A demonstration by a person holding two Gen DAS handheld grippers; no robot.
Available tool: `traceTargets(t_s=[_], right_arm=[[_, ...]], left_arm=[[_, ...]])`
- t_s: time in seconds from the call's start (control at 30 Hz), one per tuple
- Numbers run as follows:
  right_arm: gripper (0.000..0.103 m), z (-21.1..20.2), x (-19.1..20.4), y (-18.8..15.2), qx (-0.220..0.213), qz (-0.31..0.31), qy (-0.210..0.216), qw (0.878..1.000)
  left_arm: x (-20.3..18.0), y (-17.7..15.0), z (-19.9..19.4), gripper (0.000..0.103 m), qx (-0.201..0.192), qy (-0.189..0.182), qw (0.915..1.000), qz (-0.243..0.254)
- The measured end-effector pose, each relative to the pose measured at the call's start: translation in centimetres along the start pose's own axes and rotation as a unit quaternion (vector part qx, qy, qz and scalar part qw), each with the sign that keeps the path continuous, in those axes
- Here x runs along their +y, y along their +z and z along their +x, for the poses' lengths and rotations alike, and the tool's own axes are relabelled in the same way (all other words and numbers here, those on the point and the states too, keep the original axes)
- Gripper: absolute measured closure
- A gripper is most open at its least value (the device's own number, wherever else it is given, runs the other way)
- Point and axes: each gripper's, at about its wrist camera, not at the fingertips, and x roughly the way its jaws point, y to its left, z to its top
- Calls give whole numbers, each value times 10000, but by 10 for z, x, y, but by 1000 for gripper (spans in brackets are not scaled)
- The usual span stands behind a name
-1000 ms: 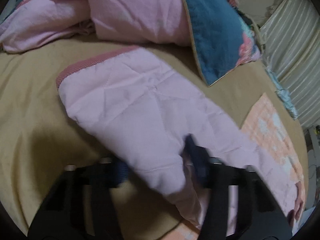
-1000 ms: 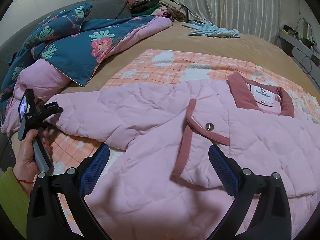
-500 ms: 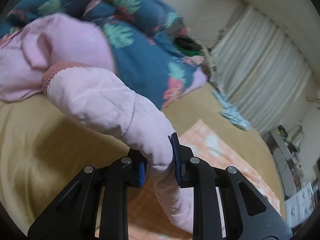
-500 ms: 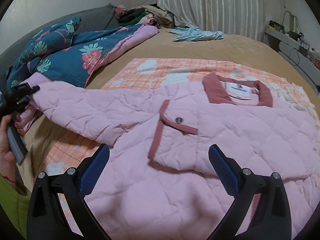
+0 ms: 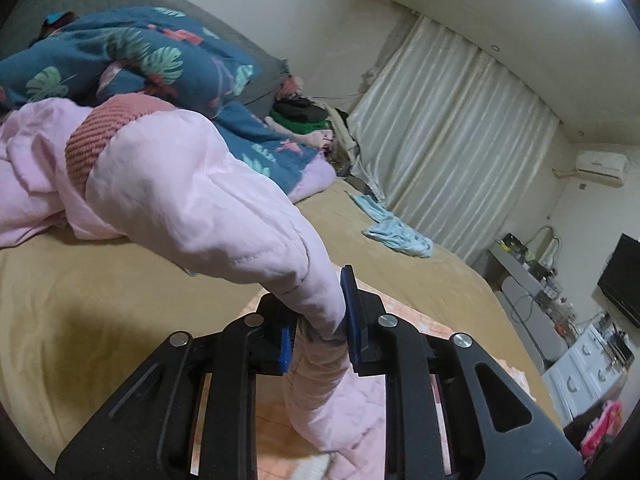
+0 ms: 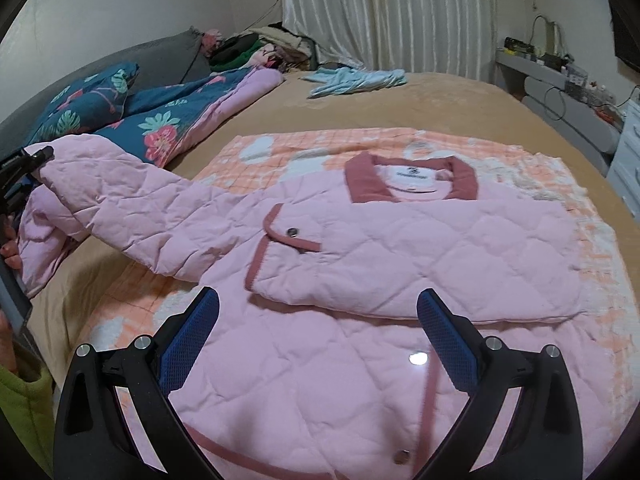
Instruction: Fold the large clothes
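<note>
A pink quilted jacket (image 6: 400, 264) with dusty-red trim lies front up on the bed, on an orange checked blanket (image 6: 304, 148). Its left sleeve (image 5: 208, 208) is lifted off the bed, and my left gripper (image 5: 320, 320) is shut on it, the ribbed red cuff (image 5: 96, 140) drooping beyond. In the right wrist view that sleeve (image 6: 132, 200) stretches up to the left gripper (image 6: 24, 168) at the far left edge. My right gripper (image 6: 316, 328) hovers open over the jacket's lower front with nothing between its blue pads (image 6: 188, 336).
A teal floral duvet (image 6: 132, 120) with a pink lining is heaped at the bed's head. A light blue garment (image 6: 356, 78) lies near the curtains (image 5: 448, 152). Grey shelving and white drawers (image 6: 628, 148) stand along the bed's right side. A green sleeve (image 6: 20, 408) shows at lower left.
My left gripper closed on the sleeve and raised it off the bed, tilting up toward the room. The right gripper drifted over the jacket, still open.
</note>
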Motion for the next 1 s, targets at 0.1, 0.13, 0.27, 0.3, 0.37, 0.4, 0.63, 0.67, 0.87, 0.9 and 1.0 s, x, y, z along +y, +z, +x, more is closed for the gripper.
traceTargets(t_s=[0.1,0.13,0.27,0.3,0.37,0.4,0.63,0.67,0.87,0.9,1.0], right_arm=[[4,-10,-9,-2,-57,90,-2,9999],[4,-14,-12,-3,-86,118,-6,9999],[4,-25,-23,-8,-166,170,-27,9997],[4,-29,-27,-9,-186,192,-31,9996],[4,-35,-34,-11,-230,262,-51,9994],[4,-37,-37,-11,-251,296,-48,9992],[4,-50,-63,-21,-327,587,-26,9977],[4,-50,-64,-22,-325,599,-33,9977],[4,-58,-78,-26,-405,632,-75,9972],[4,-60,-82,-26,-425,660,-77,9969],[4,-66,-90,-26,-487,713,-84,9962]], left_arm=[[-19,-2,-4,91,31,-42,9998,191],[-28,-3,-5,91,46,-90,9995,292],[-58,-7,-10,91,26,-134,9980,624],[-64,-8,-11,91,19,-144,9976,675],[-75,-8,-11,91,18,-169,9968,782],[-80,-8,-11,91,17,-198,9964,829],[-120,-15,-11,91,70,-352,9921,1203],[-125,-16,-11,91,80,-384,9913,1258],[-151,-27,-11,91,143,-473,9871,1524],[-154,-29,-10,91,158,-487,9864,1560],[-163,-34,-8,91,200,-537,9841,1679]])
